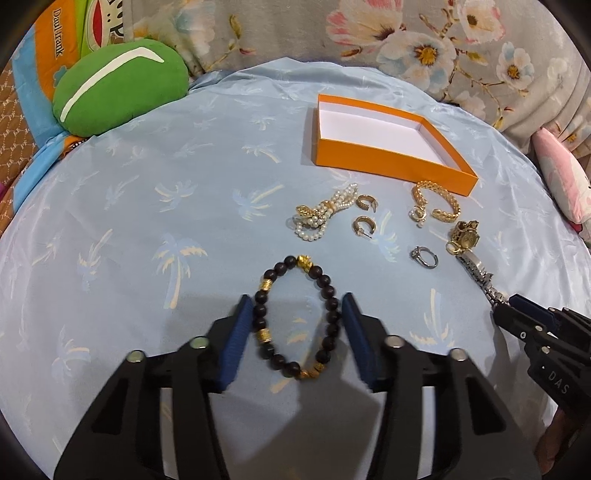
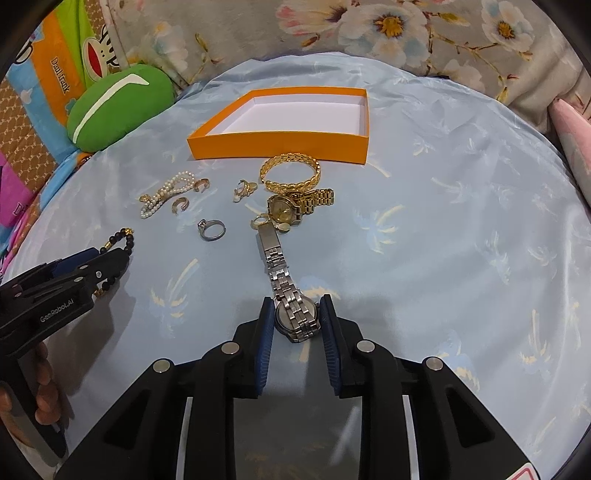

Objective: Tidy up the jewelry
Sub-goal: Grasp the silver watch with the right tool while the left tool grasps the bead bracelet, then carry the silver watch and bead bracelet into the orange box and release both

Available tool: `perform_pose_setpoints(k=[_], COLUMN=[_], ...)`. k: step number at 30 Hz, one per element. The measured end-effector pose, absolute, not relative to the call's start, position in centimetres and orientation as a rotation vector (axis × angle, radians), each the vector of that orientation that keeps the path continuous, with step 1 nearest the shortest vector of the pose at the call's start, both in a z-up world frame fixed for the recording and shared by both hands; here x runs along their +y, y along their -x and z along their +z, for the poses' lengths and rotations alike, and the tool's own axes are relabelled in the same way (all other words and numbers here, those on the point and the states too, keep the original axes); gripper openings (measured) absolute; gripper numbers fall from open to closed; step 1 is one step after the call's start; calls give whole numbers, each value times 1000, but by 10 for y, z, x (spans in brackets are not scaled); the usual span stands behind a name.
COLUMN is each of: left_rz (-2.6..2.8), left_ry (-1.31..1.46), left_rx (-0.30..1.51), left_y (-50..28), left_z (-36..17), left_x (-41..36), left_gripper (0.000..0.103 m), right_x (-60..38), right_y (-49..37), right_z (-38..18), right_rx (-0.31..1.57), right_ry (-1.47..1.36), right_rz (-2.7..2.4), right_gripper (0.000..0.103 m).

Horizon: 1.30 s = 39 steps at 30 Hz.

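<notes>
I judge the sorting barely begun: the orange box [image 2: 277, 142] holds nothing I can see, and every piece lies on the blue palm-print sheet [image 1: 129, 221] of the bed in front of it. My left tongs [image 1: 297, 317] are spread open around the dark bead bracelet [image 1: 295, 317], pads just beside it, not clamped. My right tongs [image 2: 297, 319] bracket the silver watch [image 2: 295, 317] at its case; whether the pads press it, I cannot tell. Still loose: pearl strand [image 2: 166, 194], silver ring [image 2: 211, 229], gold bangle [image 2: 290, 171], gold watch [image 2: 291, 208], small earrings. Readable writing: "Daul frank" on the orange cloth [image 1: 55, 33], "GenRobot.AI" and "DAS" on the tong bodies.
</notes>
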<state>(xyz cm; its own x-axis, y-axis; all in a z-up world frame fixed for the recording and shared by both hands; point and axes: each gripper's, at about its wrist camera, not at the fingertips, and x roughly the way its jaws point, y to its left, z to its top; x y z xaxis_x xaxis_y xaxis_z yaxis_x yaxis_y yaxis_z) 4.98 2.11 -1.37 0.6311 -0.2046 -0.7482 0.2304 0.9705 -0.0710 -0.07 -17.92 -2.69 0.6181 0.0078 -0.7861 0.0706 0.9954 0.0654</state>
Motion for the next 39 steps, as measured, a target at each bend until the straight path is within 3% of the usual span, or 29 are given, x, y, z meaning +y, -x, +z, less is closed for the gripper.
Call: perform_pose_setpoints(k=[4,9,13,14,39], left_rz=[-258,-283,-306,-311,-352], left_ry=[-3,8,7,9,33], left_rx=[857,862,864,861,819], left_y=[-49,-47,-43,-42,-25], left_z=[-13,-13,-13,-12,13], left_x=[26,26,23,22,23], left_gripper=[39,13,13,7,7], right_x=[-179,-179,-180,-180,-186], right_y=[1,2,2,2,17], right_z=[-27,-27,-27,-27,-2], right_rx=[904,901,899,898,810], right_ry=[-95,-106,-120,-123,-159], right_rz=[-35,-32,-26,-24,-31], right_gripper=[24,24,24,24,24])
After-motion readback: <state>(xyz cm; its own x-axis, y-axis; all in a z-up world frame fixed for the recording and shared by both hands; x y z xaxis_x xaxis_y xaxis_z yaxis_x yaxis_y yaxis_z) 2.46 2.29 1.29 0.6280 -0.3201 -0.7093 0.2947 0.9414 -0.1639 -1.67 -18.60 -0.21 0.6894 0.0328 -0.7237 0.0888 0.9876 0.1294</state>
